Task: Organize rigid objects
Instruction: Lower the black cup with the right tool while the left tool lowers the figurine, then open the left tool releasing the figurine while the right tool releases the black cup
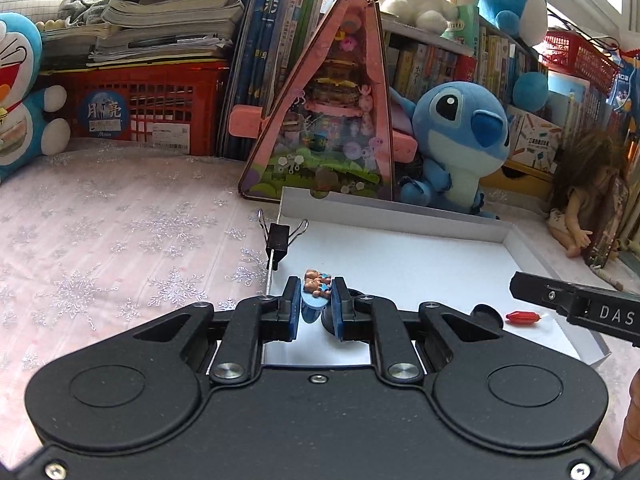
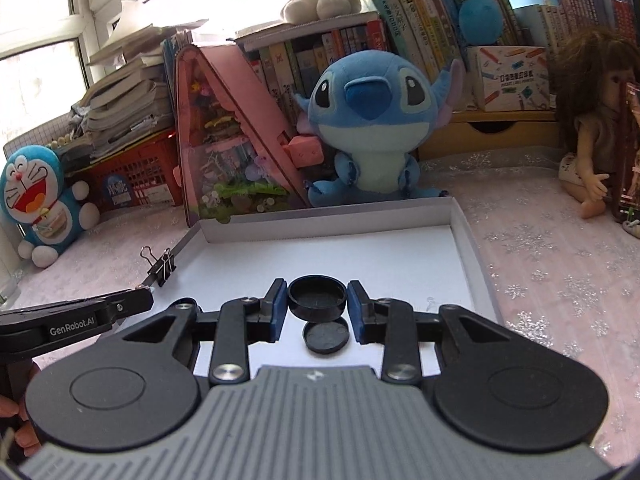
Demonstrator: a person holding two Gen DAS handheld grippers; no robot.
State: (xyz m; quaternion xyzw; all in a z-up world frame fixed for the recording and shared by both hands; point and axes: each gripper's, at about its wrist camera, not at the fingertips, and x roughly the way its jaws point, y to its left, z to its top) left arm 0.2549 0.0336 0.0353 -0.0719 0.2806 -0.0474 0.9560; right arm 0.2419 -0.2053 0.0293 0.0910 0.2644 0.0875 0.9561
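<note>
Jaws pinch a bear clip (image 1: 316,292) at left, a black cap (image 2: 317,298) at right.

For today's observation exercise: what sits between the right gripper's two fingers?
A round black cap, open side up, sits between the right gripper fingers above the white tray; the right wrist view shows it.

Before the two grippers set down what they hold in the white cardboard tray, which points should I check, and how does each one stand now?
1. Left gripper clamps the small blue oval plate with brown figurines: ok.
2. Right gripper has the round black cap between its pads: ok.
3. Bare floor in the white cardboard tray: ok.
4. Second black disc below the cap, possibly in the way: cannot tell.
5. Small red capsule-shaped piece lies apart from the left drop spot: ok.
6. Black binder clip on the tray's edge, away from both grippers: ok.
</note>
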